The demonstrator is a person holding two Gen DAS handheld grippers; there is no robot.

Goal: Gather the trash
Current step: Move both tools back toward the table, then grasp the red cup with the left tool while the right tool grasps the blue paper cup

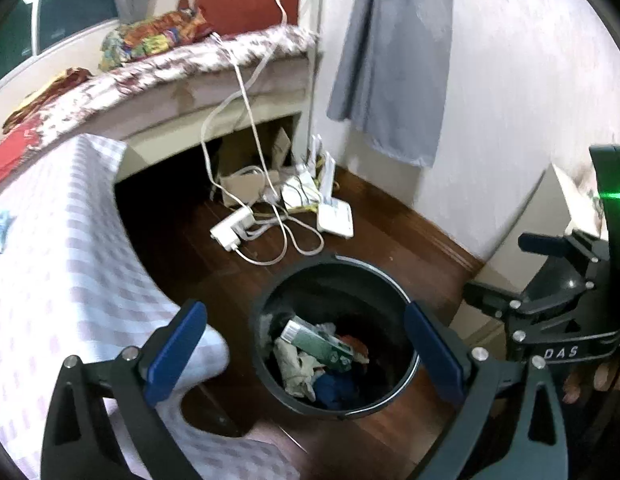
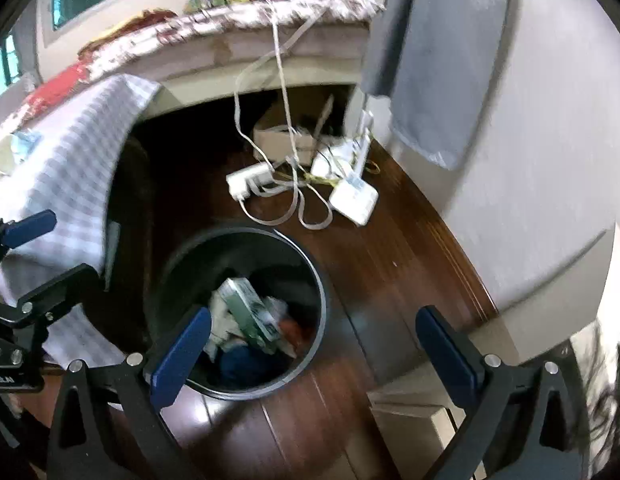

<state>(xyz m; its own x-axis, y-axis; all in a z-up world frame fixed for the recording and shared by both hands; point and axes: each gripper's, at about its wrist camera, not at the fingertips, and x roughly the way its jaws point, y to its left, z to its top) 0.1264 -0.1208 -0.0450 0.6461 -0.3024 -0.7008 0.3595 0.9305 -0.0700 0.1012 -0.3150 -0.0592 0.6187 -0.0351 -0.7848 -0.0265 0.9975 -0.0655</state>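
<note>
A round black trash bin (image 1: 270, 292) (image 2: 182, 256) stands on the dark wooden floor. Inside lie a green-and-white carton (image 1: 317, 344) (image 2: 250, 312), crumpled white paper (image 1: 294, 364) and a blue item (image 1: 333, 390). My left gripper (image 1: 306, 350) hovers above the bin, open, with nothing between its blue pads (image 1: 174, 348). My right gripper (image 2: 313, 356) is open too and holds nothing; it hangs over the bin's right rim and the floor. Each gripper shows in the other's view: the right gripper (image 1: 549, 300) at the right edge, the left gripper (image 2: 26, 272) at the left edge.
A table with a checked cloth (image 1: 50, 272) (image 2: 70, 160) stands left of the bin; a white cup (image 2: 6, 156) sits on it. Behind are a power strip (image 1: 232, 230) (image 2: 248, 182), a white router (image 1: 335, 218), tangled cables and cardboard boxes under a bed. A wall rises right.
</note>
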